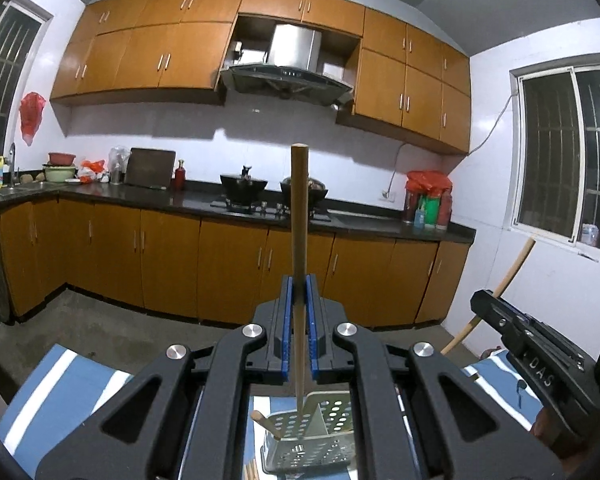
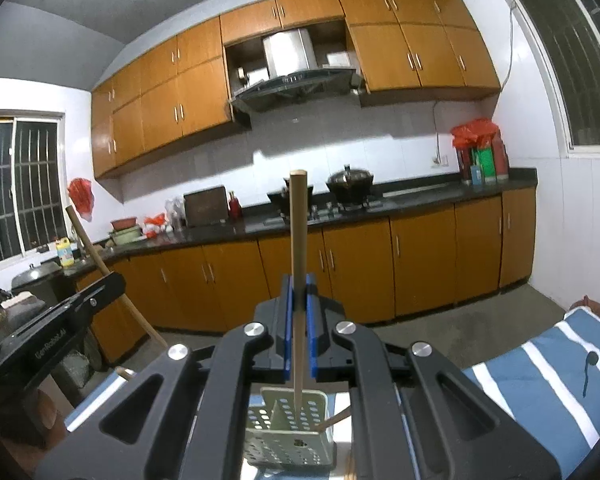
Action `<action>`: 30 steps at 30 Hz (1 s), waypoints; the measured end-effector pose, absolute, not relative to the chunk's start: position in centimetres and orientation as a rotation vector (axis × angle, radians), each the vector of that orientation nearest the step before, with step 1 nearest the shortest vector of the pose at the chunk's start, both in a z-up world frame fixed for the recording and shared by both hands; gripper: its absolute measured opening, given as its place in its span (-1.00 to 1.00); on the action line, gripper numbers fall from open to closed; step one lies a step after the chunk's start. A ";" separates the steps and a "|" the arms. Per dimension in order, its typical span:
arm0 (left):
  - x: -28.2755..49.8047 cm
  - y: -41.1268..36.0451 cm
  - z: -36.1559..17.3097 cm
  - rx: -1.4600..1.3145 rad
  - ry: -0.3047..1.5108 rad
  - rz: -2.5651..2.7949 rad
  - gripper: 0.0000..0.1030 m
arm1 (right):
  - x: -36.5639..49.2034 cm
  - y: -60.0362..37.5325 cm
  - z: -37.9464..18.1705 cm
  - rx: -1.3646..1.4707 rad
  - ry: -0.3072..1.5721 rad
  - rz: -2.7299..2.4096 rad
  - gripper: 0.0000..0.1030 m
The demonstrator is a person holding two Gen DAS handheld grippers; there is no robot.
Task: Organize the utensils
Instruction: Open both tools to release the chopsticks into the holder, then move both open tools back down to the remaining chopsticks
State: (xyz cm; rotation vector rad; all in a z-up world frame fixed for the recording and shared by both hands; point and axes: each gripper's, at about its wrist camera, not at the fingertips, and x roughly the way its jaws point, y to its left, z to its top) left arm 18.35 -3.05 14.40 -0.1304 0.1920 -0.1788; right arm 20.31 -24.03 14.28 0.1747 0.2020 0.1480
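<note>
Indoor artificial light from above, moderately bright; windows dark. Hard shadow of the upper cabinets on the white wall tiles; glare patch on the tiles in the right wrist view. Strong fisheye curvature, black vignette at corners; focus sharp overall.

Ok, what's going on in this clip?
A person holds a gripper in each hand, and each has its jaws shut on a long wooden chopstick. The left gripper holds its wooden chopstick upright, tip down in the perforated metal utensil holder standing on the blue-and-white striped cloth. The right gripper does the same with the second wooden chopstick. Another stick already leans inside.
</note>
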 end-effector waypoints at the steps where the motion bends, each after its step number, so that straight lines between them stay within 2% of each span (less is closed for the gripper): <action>1: 18.7 -3.2 14.0 -0.130 0.201 -0.182 -0.86 | 20.6 -24.0 13.9 0.175 0.216 0.149 -0.85; 7: 19.6 -3.2 12.2 -0.136 0.270 -0.189 -0.83 | 20.9 -24.2 12.6 0.169 0.251 0.151 -0.71; 11: 19.1 -2.4 12.7 -0.155 0.265 -0.178 -0.40 | 20.0 -24.6 13.0 0.176 0.231 0.145 -0.61; 20: 16.1 -0.6 14.5 -0.166 0.223 -0.159 -0.30 | 15.6 -27.1 13.7 0.179 0.210 0.095 -0.51; 25: 13.5 1.8 13.0 -0.159 0.267 -0.083 -0.23 | 14.2 -29.3 9.4 0.171 0.340 0.036 -0.50; 30: 12.6 3.2 8.3 -0.113 0.399 -0.008 -0.22 | 14.8 -29.7 1.5 0.155 0.601 0.040 -0.50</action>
